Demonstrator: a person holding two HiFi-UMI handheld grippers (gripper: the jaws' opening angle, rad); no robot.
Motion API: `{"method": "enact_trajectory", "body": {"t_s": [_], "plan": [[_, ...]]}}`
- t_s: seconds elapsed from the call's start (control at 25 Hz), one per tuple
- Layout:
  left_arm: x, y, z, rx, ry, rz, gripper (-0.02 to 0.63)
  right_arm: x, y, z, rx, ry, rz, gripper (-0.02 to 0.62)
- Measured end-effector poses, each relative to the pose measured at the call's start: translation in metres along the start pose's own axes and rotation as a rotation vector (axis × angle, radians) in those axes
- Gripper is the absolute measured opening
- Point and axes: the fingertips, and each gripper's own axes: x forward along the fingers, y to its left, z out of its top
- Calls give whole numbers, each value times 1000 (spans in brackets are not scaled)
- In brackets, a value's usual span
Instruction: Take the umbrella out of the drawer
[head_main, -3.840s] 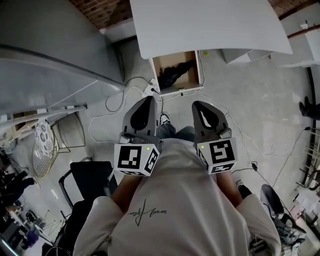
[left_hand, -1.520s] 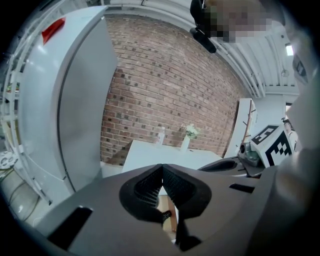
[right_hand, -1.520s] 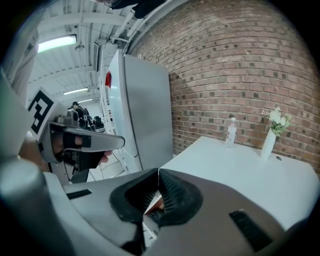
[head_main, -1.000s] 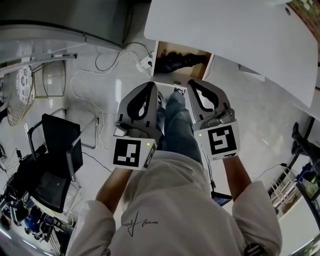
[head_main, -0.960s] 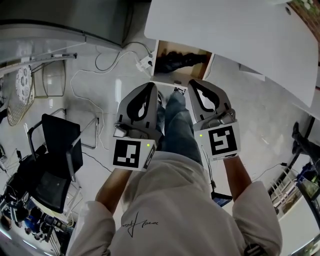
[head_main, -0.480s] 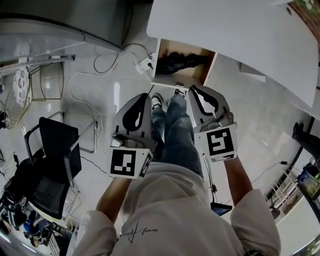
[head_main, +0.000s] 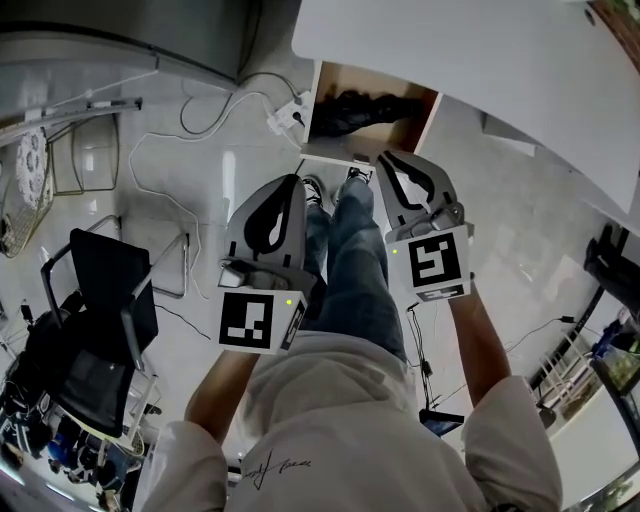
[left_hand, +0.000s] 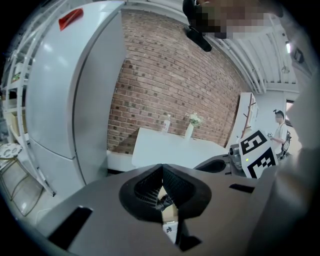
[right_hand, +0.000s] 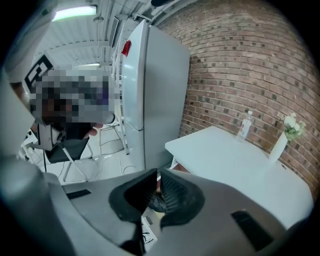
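Both claws closed, nothing held. Left claw (head_main: 292, 183) has its pads together; right claw (head_main: 387, 158) shows only a hairline slit between its pads. I have them side by side above my legs (head_main: 350, 250), tips aimed at the open drawer (head_main: 410, 128) under the white counter (head_main: 450, 50). The umbrella (head_main: 362, 107) is a dark folded bundle lying across that drawer, well apart from both claws. A power strip (head_main: 283, 120) lies on the floor just left of the drawer.
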Motion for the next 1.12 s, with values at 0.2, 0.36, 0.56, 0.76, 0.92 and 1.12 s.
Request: {"method": "enact_trajectory", "body": {"t_s": [0.2, 0.36, 0.56, 0.76, 0.92, 1.12], "plan": [[7, 6, -4, -24, -22, 13, 18, 20, 2, -19, -7, 38, 32, 41], [13, 11, -12, -31, -11, 25, 18, 30, 1, -28, 13, 58, 50, 46], [20, 14, -18, -21, 3, 32, 18, 44, 1, -43, -12, 98, 80, 48], [26, 17, -23, -34, 8, 33, 18, 60, -4, -61, -50, 143, 93, 51], [31, 18, -27, -44, 10, 34, 18, 75, -8, -76, -64, 189, 108, 67], [34, 20, -33, -55, 17, 47, 18, 91, -10, -93, -100, 225, 117, 83]]}}
